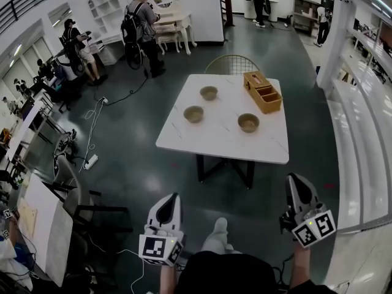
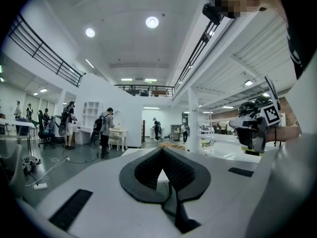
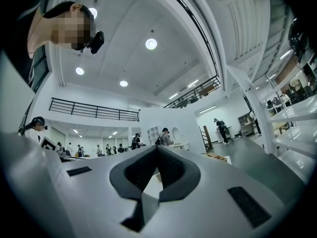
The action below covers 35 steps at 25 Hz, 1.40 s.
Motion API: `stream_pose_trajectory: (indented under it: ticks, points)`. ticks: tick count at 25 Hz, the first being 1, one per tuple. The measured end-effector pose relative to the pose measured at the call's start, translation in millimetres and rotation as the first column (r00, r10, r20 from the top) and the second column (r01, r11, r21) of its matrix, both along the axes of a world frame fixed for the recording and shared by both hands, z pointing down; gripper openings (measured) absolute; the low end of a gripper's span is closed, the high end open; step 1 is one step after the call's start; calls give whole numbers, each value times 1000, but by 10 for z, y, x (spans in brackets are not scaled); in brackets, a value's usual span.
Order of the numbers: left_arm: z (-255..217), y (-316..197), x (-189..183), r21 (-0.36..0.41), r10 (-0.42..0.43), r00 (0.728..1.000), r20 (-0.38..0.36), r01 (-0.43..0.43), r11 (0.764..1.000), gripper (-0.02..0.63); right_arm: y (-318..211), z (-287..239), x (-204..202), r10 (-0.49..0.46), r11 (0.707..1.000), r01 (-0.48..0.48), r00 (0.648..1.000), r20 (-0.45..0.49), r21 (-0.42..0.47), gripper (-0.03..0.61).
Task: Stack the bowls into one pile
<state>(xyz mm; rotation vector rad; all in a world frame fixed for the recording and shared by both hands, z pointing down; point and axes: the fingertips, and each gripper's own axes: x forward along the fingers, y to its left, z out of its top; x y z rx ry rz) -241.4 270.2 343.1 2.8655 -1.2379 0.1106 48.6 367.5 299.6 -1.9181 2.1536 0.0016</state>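
Note:
Three tan bowls stand apart on the white table (image 1: 184, 141): one at the back (image 1: 208, 93), one at the left (image 1: 193, 114), one at the right (image 1: 248, 122). Both grippers are held well short of the table, above the dark floor. In the head view my left gripper (image 1: 173, 196) is at the lower left and my right gripper (image 1: 293, 178) at the lower right. Seen in its own view, the left gripper (image 2: 162, 149) has its jaws together with nothing between them. The right gripper (image 3: 157, 148) is likewise shut and empty.
A wooden box with compartments (image 1: 263, 92) sits at the table's back right corner. A wire-back chair (image 1: 231, 64) stands behind the table. Another chair (image 1: 76, 192) and cables (image 1: 92, 133) lie to the left, white shelving (image 1: 361, 115) runs along the right, and people (image 1: 142, 29) stand farther back.

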Motion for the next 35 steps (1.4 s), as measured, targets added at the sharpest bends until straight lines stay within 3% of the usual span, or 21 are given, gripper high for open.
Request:
stream_pose_trajectory:
  ticks: [27,30,35]
  points:
    - [181,-2108,1139,-47,170,983,-64,-173,984,14,-1756,186,718,89,995,-86,994,62,-57,14]
    - [263,-2289,1254,-42,199,979,-39,-200,979,14,-1920,252,799,111,993,-107,990,92,-56,14]
    - [383,-2511,1440,-63,239,969,-66,-243,968,14,-2225,303,869,109,994,-104,983,146,-41,14]
